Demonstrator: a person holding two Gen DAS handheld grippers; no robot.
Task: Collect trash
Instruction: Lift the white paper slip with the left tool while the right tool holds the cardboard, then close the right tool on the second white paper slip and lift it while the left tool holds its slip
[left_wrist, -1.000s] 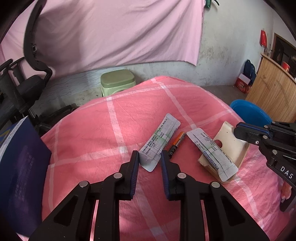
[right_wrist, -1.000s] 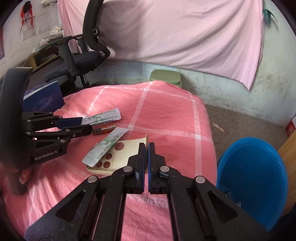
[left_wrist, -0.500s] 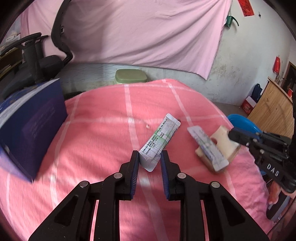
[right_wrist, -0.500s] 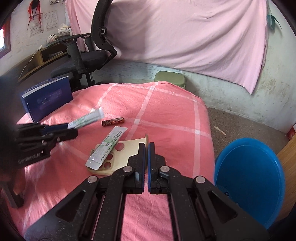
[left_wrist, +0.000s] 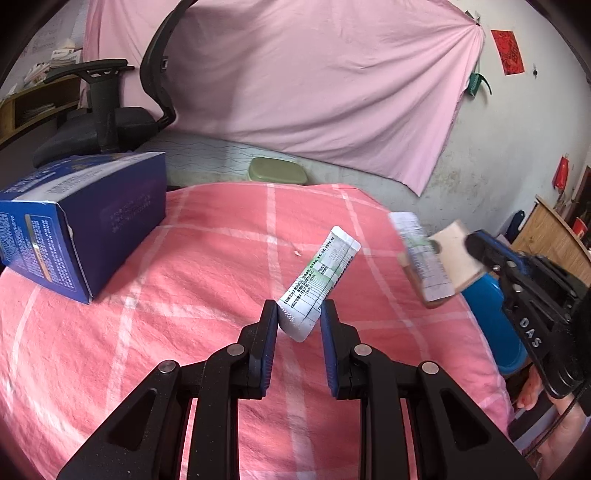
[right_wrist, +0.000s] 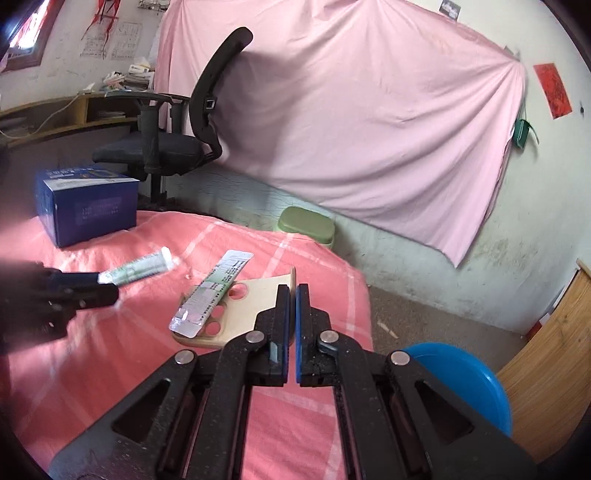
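My left gripper (left_wrist: 298, 319) has its jaws clenched on the near end of a white-and-green printed sachet (left_wrist: 320, 282), which sticks out forward and up from between the blue pads, lifted clear of the pink checked cloth (left_wrist: 207, 266) that covers the surface. From my right wrist view the same sachet (right_wrist: 136, 270) shows as a blurred strip poking out of the left gripper (right_wrist: 99, 284) at the left edge, above the cloth. My right gripper (right_wrist: 290, 295) has its jaws pressed together on the thin edge of a cream card tray with round holes (right_wrist: 243, 306); the tray extends forward and to the left of the jaws, and its far end looks raised off the cloth. A second, flat printed sachet (right_wrist: 212, 291) lies lengthwise on top of that tray, not touched by either pair of jaws. In my left wrist view the tray (left_wrist: 456, 258) and the sachet on it (left_wrist: 421, 258) appear blurred at the right, held out by the right gripper (left_wrist: 476, 245), with part of a hand (left_wrist: 546, 406) below. A dark blue box (left_wrist: 77, 218) stands on the cloth at far left, well apart from both grippers. A blue tub (right_wrist: 469, 380) sits on the floor, below and to the right of the right jaws. A black office chair (right_wrist: 173, 140) and a green stool (right_wrist: 306, 225) stand beyond the surface, before a hanging pink sheet (right_wrist: 351, 122).
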